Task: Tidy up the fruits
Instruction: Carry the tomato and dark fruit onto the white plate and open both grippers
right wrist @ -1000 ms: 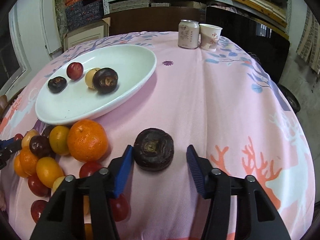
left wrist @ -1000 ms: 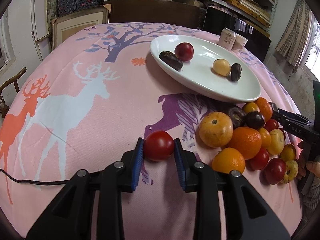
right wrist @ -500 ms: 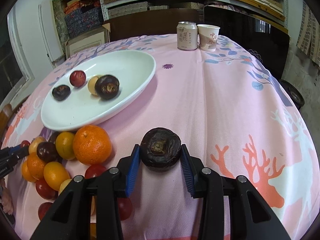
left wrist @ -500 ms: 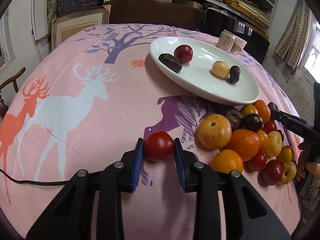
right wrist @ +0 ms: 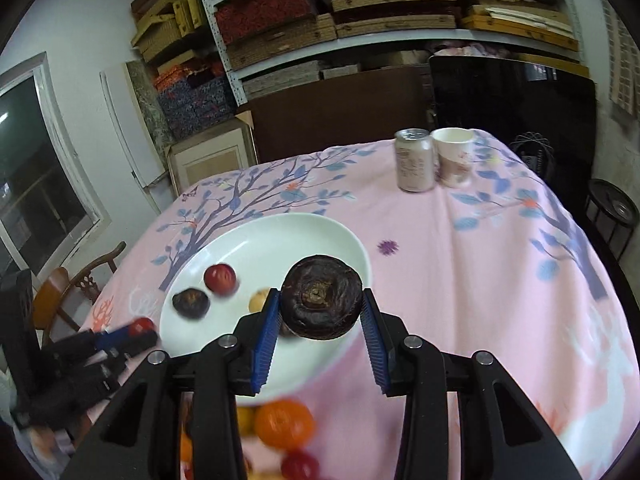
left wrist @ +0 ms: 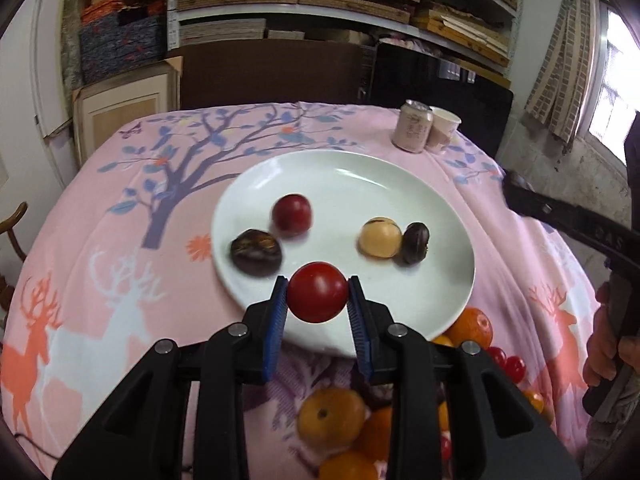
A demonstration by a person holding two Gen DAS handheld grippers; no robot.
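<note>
blurred fruit pile (left wrist: pixel 340 420) half hidden behind left tool (left wrist: pixel 317 308) pinching tomato (left wrist: pixel 317 292), right tool (right wrist: pixel 320 320) pinching dark fruit (right wrist: pixel 321 302)

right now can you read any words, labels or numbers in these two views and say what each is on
"DAS": embossed on the black arm of the right claw in the left wrist view; the first letter is doubtful.
Can: printed label, too blurred to read.
Paper cup: printed pattern, nothing legible.
Boxes on the shelves: no readable text.
</note>
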